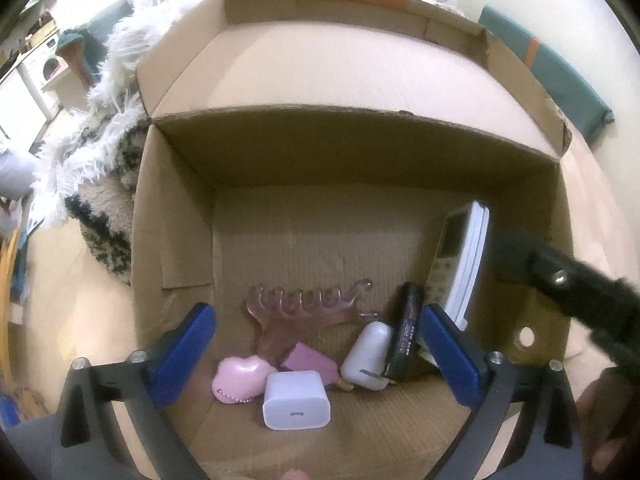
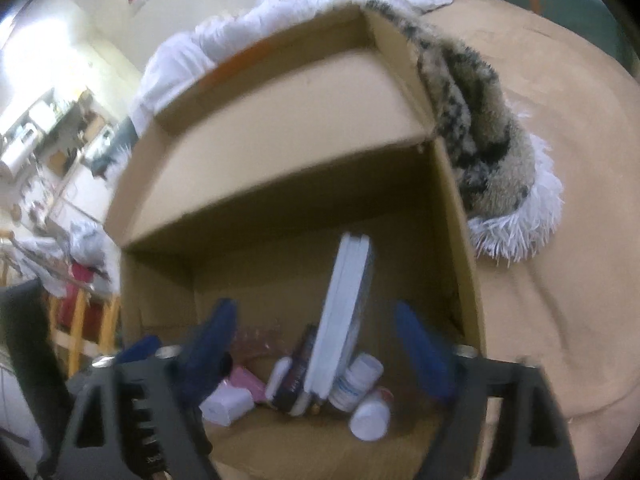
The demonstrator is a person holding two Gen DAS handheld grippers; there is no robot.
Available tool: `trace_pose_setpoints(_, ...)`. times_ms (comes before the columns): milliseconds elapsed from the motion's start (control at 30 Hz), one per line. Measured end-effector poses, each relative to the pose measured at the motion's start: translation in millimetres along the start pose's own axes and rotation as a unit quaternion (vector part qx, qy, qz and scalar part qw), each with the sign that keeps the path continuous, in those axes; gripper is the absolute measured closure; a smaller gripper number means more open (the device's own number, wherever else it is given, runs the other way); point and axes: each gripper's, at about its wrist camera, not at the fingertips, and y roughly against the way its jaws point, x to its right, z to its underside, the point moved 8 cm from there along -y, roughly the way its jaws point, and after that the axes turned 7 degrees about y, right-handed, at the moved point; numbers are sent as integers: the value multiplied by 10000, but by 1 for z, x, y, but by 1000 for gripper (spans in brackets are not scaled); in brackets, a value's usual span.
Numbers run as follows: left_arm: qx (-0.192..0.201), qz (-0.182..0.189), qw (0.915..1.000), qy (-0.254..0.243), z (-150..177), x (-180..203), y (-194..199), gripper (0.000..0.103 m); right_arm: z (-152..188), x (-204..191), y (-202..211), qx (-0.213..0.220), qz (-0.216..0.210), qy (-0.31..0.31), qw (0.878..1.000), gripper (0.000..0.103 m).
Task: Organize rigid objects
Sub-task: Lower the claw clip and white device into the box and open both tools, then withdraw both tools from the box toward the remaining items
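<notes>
Both pairs of tongs hang over the near edge of the open cardboard box [image 1: 180, 216], each spread wide and gripping nothing. Closest to the left tongs [image 1: 316, 336] is a white charger cube [image 1: 297, 400], lying just below and between the blue pads, with a pink lip-shaped case [image 1: 240, 378] touching its left side. Just behind sit a pink block [image 1: 308, 362], a white oval case [image 1: 368, 356] and a black tube [image 1: 406, 332] leaning upright; a translucent pink comb [image 1: 308, 304] lies flat beyond them, teeth pointing away.

Ahead of the right tongs [image 2: 320, 340], two white pill bottles [image 2: 360, 384] lie near the front, one tipped on its side. Farther back a white remote [image 1: 450, 256] stands with a flat white slab [image 2: 346, 312], their long axes tilted up against the right wall. For the bottles, the right tongs look the nearer pair; for the charger, the left.
</notes>
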Motion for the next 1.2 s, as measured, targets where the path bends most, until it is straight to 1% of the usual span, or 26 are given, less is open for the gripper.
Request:
trace_pose_setpoints(133, 12, 63, 10000, -5, -2, -7, 4, 1, -3, 0, 4, 91, -77, -59, 9999, 12)
trace_pose_setpoints(267, 21, 100, 9999, -33, -1, -8, 6, 1, -2, -4, 3, 44, -112, -15, 9999, 12)
trace_pose_setpoints(433, 45, 77, 10000, 4, 3, -7, 15, 1, -4, -14, 2, 34, -91, 153, 9998, 12)
trace_pose_setpoints(533, 106, 91, 9999, 31, 3, -8, 28, 1, -6, -16, 6, 113, -86, 200, 9997, 12)
trace_pose_setpoints(633, 149, 119, 9998, 29, 6, -12, 35, 1, -5, -18, 13, 192, 16, 317, 9993, 12)
trace_pose_setpoints(667, 155, 143, 9998, 34, 6, -14, 39, 1, -4, -17, 15, 208, 34, 320, 9993, 9)
trace_pose_setpoints(733, 213, 176, 9996, 41, 7, -18, 46, 1, -1, -17, 19, 226, 18, 225, 9995, 0)
trace_pose_setpoints(800, 276, 196, 9994, 76, 9, -23, 53, 1, 3, -15, 25, 272, -3, 78, 9996, 0)
trace_pose_setpoints(1033, 351, 244, 9987, 262, 27, -43, 72, 1, 9, -12, 50, 498, 233, 85, 9985, 0)
trace_pose_setpoints(1200, 377, 218, 9979, 473, 45, -59, 80, 1, 20, -9, 62, 557, 132, 25, 9984, 0)
